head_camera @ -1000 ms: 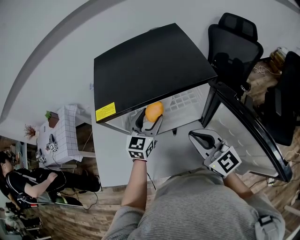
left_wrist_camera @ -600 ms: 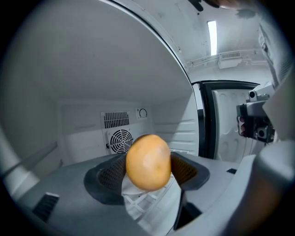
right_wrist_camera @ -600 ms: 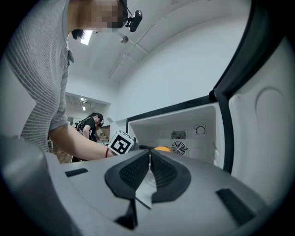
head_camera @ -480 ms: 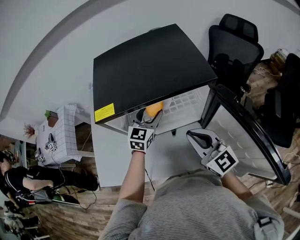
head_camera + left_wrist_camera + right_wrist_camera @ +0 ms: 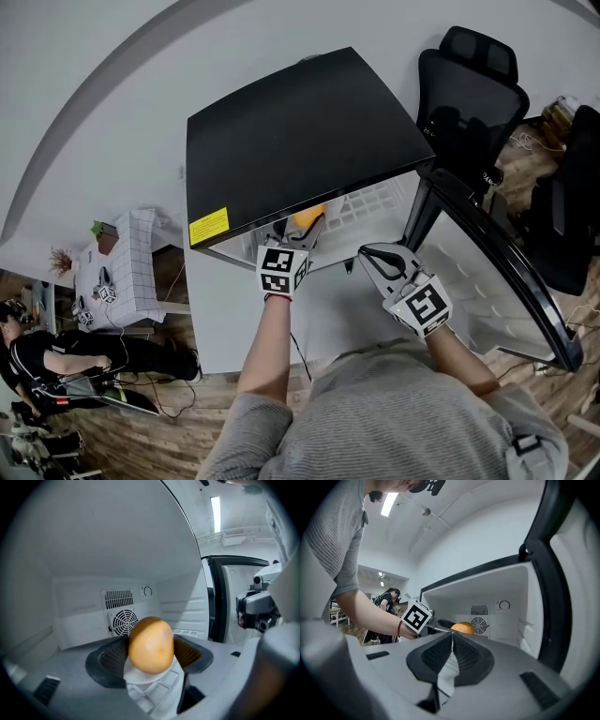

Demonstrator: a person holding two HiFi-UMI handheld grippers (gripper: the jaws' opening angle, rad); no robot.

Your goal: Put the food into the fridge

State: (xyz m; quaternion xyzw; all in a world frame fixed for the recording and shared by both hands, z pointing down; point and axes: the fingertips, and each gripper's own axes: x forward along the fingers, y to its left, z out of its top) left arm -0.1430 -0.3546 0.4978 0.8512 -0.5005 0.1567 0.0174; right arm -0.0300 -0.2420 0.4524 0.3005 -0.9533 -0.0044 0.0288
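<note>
Left gripper (image 5: 296, 228) clamped on orange (image 5: 151, 645), reaching inside open black mini fridge (image 5: 300, 131). Orange held between pads in white interior, in front of round fan grille (image 5: 124, 621) on back wall. Right gripper (image 5: 451, 641) pressed closed, nothing in it, just outside opening beside fridge door (image 5: 497, 272).

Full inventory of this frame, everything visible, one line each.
fridge: 1, black top, white inside, centre
fridge door: 1, black frame, swung open to the right
orange: 1, orange, inside the fridge, held by the left gripper
fan vent: 1, white, fridge back wall
office chairs: 2, black, right of the fridge
small table: 1, white grid cover, left of the fridge
bystander: 1, dark clothes, far left
left gripper: shut on the orange
right gripper: shut, empty, before the open fridge
</note>
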